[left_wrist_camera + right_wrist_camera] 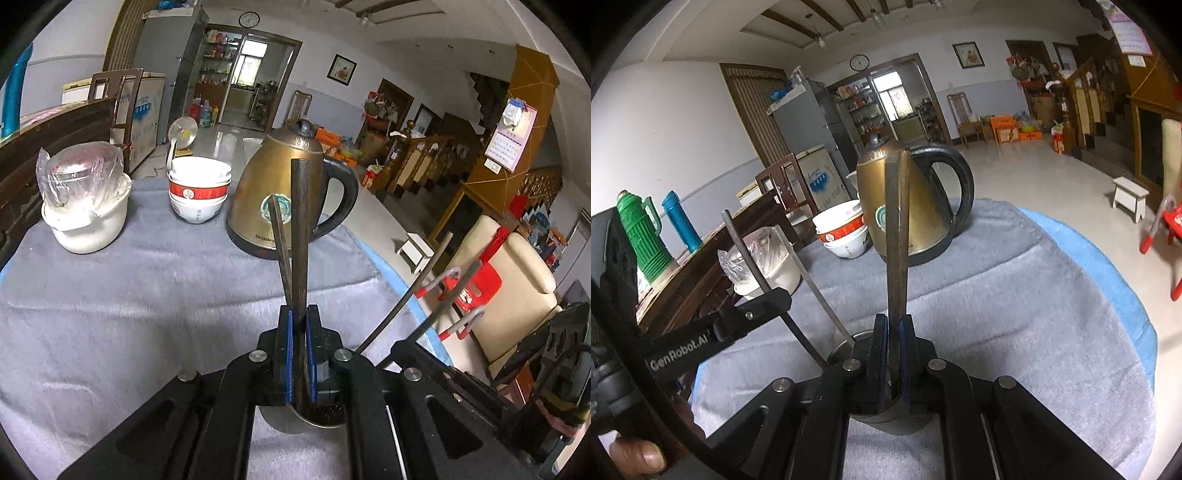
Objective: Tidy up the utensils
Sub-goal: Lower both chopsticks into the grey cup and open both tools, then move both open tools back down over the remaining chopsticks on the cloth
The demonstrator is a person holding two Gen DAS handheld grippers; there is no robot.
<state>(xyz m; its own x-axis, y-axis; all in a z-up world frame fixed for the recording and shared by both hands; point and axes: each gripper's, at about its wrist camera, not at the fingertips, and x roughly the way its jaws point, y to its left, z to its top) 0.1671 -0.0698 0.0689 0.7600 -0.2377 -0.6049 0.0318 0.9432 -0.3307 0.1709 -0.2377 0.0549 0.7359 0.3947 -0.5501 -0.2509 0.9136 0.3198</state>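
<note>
My left gripper (pixel 299 315) is shut on a dark wooden chopstick (pixel 300 229) that stands upright; a second thinner chopstick (pixel 279 243) leans beside it. Their lower ends sit in a metal cup (pixel 314 417) just under the jaws. My right gripper (pixel 894 325) is shut on another dark chopstick (pixel 897 236), upright over the same metal cup (pixel 897 421). In the right wrist view the left gripper (pixel 764 299) shows at the left with a chopstick (pixel 746 251) in it. In the left wrist view the right gripper's body (pixel 480 387) shows at the right.
A grey cloth (pixel 147 295) covers the round table. A brass kettle (pixel 284 195), stacked red-and-white bowls (pixel 199 188) and a white pot wrapped in plastic (pixel 85 199) stand at the far side. A red chair (pixel 472 284) and a white stool (pixel 1130 195) stand on the floor.
</note>
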